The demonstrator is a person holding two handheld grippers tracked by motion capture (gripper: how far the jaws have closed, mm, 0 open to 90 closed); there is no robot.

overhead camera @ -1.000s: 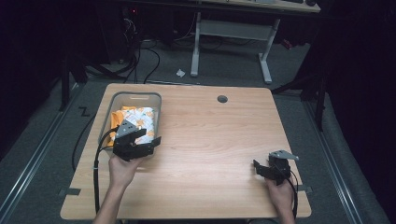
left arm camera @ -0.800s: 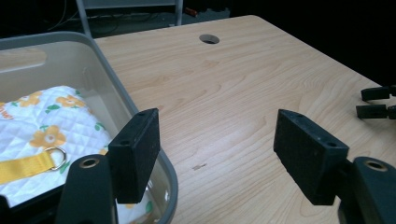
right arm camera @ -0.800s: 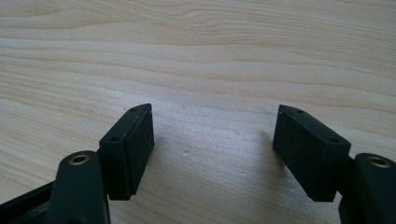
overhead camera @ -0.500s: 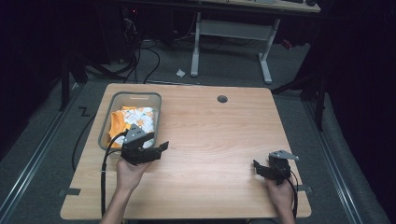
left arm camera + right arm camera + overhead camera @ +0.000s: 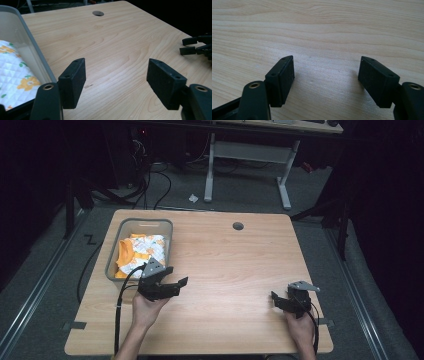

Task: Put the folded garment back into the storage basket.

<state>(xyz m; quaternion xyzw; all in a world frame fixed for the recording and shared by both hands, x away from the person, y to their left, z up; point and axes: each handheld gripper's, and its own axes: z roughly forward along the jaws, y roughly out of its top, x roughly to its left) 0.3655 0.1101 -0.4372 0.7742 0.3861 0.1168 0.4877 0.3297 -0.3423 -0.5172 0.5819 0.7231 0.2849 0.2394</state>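
Left gripper (image 5: pixel 172 287) open, empty, just beside bin (image 5: pixel 114 254) (cloth (image 5: pixel 142 251) inside). Right gripper (image 5: pixel 281 301) open, idle. Next likely: reach into bin, grab cloth.

The wooden table (image 5: pixel 225 270) is the one well-lit surface in the high view; light falls on it from above, and everything around the table sinks into near-black, with the floor beyond its far edge only dimly readable. That view is soft and grainy. In the left gripper view the table grain is crisp in the middle distance, while the near black jaws blur slightly. In the right gripper view faint, soft shadows lie on the table under the jaws, without glare.
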